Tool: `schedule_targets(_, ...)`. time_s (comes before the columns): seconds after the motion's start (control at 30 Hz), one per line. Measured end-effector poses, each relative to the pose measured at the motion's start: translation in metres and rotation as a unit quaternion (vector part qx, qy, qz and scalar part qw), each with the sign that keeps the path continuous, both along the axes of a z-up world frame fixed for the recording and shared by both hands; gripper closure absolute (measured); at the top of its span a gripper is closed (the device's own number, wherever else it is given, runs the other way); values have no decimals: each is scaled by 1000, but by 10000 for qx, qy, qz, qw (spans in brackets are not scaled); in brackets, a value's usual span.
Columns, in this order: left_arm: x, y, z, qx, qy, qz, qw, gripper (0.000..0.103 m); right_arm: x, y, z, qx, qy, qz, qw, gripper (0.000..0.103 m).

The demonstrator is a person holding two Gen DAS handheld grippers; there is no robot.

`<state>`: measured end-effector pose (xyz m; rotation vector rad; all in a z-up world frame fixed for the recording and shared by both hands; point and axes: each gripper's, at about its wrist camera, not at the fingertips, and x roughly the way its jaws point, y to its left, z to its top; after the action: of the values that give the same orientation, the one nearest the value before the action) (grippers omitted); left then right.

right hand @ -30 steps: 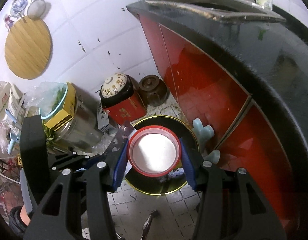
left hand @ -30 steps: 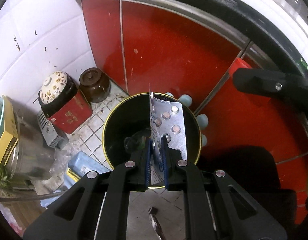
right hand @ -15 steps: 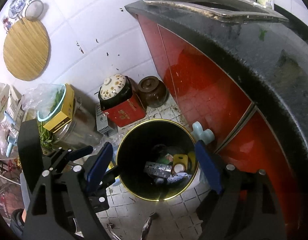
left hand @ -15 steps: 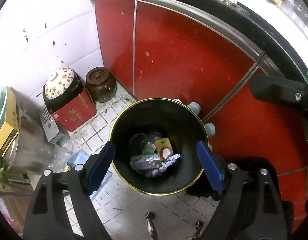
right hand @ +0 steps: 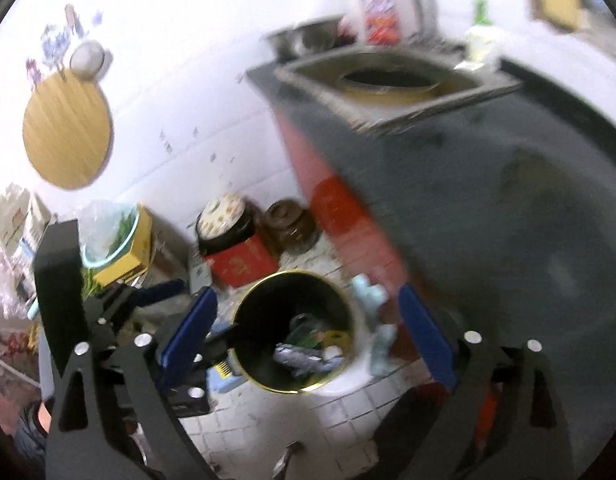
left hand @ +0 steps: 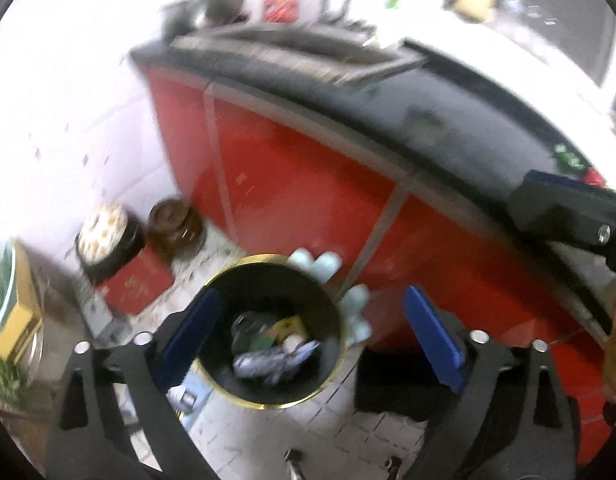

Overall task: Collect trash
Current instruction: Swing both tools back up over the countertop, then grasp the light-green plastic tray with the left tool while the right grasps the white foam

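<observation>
A black trash bin with a gold rim (left hand: 331,296) stands on the tiled floor by the red cabinets; it also shows in the right wrist view (right hand: 244,312). Inside lie a silver blister pack (left hand: 264,362), a yellow item (left hand: 290,324) and other trash (right hand: 308,354). My left gripper (left hand: 311,340) is open and empty, high above the bin. My right gripper (right hand: 308,336) is open and empty, also above the bin. The left gripper shows at the left of the right wrist view (right hand: 108,312). Both views are blurred by motion.
A red box with a floral-lidded pot (left hand: 120,264) and a brown jar (left hand: 176,224) stand in the corner. Red cabinet doors (left hand: 308,200) sit under a dark counter (right hand: 507,200) with a sink (right hand: 387,80). Pale blue slippers (right hand: 371,300) lie beside the bin.
Both grippers opened and dropped the blister pack and the red-rimmed lid into the bin, then lifted away upward; the counter top and sink have come into view.
</observation>
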<state>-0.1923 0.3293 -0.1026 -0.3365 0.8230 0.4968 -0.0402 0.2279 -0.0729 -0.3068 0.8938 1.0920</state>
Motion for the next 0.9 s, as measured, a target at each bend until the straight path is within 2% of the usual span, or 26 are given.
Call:
schedule_targets(0.13,40,-43,36,51,-259,-576,9980,8,23,-80,41,30,-473,-763,9960,13)
schedule_targets(0.23,81,-86,60,59,-449,-1103,9929,8,44,-154,65,-1,-771,-1506,9856,13)
schedule_targets(0.33,118,-130,75,47,-589,-1558,9860,8,61,-233,84,-108,-1047,-2296,9676,13)
schedule_targets(0.43,156,-181,84,-36,-642,-2009,9775,8,72,-317,100,-142,-1151,-3090,9440,12)
schedule_targets(0.53,184,-230,88,-8,-657,-2427,9679,8,76,-381,106,-138,-1259,-3630,9231,12)
schedule_targets(0.67,208,-279,90,134,-603,-2802,9580,8,73,-441,106,-83,-1247,-4058,9053,11)
schedule_targets(0.77,217,-302,92,182,-552,-2974,9530,8,74,-467,106,-52,-1237,-4199,8991,11)
schedule_targets(0.9,229,-312,93,251,-476,-3032,9514,8,81,-485,102,-11,-1160,-4289,8959,11)
